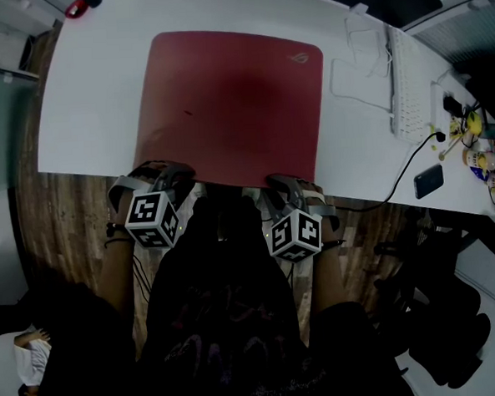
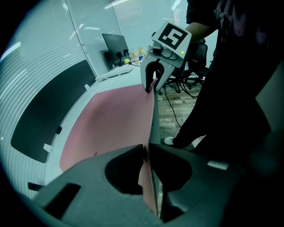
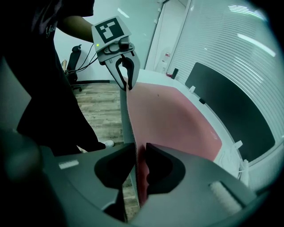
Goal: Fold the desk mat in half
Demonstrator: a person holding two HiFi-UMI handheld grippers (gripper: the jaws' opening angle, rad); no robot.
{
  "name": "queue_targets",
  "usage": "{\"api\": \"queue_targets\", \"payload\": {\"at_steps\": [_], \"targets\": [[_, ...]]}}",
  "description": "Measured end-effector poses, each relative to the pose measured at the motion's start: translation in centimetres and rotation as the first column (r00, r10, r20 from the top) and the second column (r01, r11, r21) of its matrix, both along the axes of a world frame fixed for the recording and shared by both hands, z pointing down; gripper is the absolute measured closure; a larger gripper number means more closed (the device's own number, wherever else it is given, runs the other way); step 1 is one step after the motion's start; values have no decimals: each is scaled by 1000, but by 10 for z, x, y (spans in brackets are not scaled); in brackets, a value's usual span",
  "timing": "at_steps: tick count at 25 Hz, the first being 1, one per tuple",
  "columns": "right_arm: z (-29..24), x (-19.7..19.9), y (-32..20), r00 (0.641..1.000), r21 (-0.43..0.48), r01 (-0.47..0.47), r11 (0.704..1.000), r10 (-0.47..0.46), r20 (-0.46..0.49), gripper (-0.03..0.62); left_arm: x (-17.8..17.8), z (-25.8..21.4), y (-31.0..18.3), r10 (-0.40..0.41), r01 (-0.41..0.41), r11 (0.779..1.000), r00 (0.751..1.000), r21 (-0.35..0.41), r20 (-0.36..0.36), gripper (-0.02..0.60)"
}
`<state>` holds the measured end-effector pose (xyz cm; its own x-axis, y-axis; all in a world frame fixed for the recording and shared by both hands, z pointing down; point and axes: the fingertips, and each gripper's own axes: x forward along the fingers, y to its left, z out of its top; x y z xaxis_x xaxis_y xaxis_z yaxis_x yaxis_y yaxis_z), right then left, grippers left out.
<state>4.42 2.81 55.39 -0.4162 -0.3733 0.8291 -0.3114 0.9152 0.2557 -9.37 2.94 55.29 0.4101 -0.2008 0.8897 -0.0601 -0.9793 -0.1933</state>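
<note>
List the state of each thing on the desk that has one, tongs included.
desk mat: unfolded, mostly flat on the table, near edge pinched at both corners.
left tongs: shut on the desk mat's near edge.
right tongs: shut on the desk mat's near edge.
phone: lying flat by the table's edge.

Head view: steeply down onto the tabletop (image 1: 75,120). Claw views: close, facing each other along the desk mat (image 2: 111,119) edge (right claw (image 2: 151,88) in the left's, left claw (image 3: 128,85) in the right's).
</note>
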Motion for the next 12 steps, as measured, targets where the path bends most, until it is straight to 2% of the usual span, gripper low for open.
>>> {"api": "queue_targets", "payload": {"at_steps": [12], "targets": [[-19,-1,-10,1000,10,9,1000,-9,8,545,0,-19,-11,10,-10,1000,1000,5,-3,557]]}}
